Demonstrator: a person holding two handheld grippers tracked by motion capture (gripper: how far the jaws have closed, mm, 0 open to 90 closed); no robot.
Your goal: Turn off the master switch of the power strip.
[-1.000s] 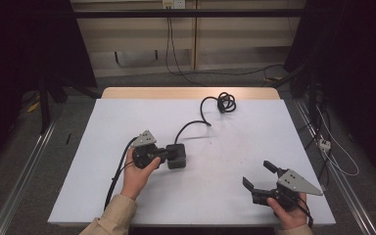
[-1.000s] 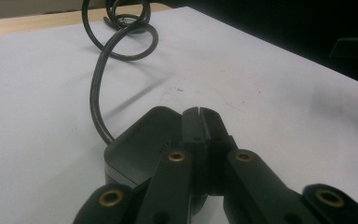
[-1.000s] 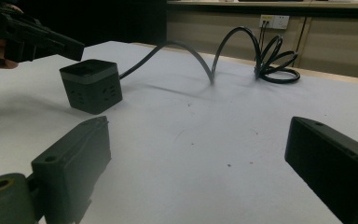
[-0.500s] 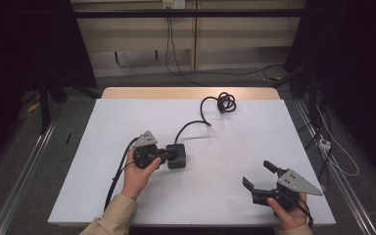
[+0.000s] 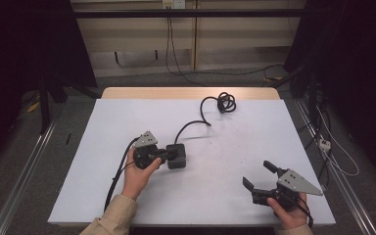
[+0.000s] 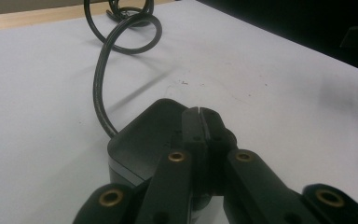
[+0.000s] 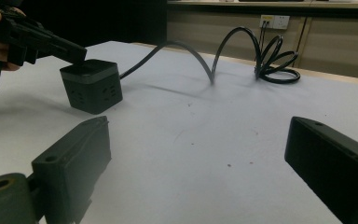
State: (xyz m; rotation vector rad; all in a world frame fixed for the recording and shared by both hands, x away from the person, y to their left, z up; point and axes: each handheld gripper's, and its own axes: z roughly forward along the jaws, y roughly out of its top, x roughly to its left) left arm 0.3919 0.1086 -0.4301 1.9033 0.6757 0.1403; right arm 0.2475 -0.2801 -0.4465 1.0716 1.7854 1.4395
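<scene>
- The left gripper [image 5: 170, 155] has its jaws pressed together with nothing between them, tips resting on the top face of the black socket cube [image 5: 177, 156], which sits slightly left of the table's [image 5: 235, 196] middle.
- Pressing down off-centre could tip the cube or skid it toward 3 o'clock, since closed tips give no hold on it.
- The right gripper [image 5: 259, 177] stands wide and empty near the 5 o'clock corner, well apart from the cube, too far to steady it.
- The cord [image 5: 196, 123] arches off the cube toward 1 o'clock into a coil [image 5: 226, 102] near the far edge; its springy bend may drag or twist the cube if the cube gets nudged.
</scene>
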